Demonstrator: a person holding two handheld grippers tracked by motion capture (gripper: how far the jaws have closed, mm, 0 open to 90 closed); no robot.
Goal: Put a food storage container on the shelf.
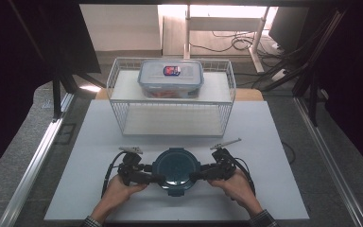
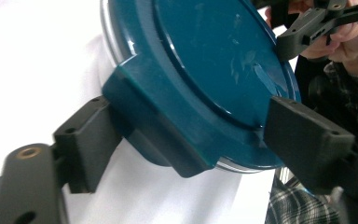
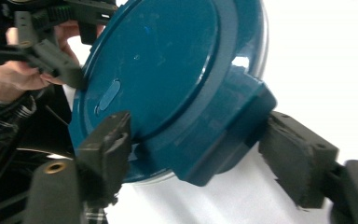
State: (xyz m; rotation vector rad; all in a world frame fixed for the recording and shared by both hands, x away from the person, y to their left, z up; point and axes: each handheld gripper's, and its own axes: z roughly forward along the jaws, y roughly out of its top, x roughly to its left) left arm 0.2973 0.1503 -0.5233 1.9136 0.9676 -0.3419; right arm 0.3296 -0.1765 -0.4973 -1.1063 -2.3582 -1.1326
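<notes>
Both hands bring each hand-held gripper, left (image 1: pixel 158 178) and right (image 1: pixel 194 176), unclenched around the teal round container's (image 1: pixel 176 167) side latches on the desk (image 1: pixel 94 142).

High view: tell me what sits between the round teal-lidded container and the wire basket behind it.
Nothing sits there. In the high view, bare white table separates the round container from the wire basket.

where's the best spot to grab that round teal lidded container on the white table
Grip the round teal lidded container by the latch tabs that jut from its rim, one at each side, coming in level from left and right. The smooth round wall gives the jaws nothing to catch, while the blocky tabs do. The left gripper and the right gripper already straddle one tab each.
</notes>
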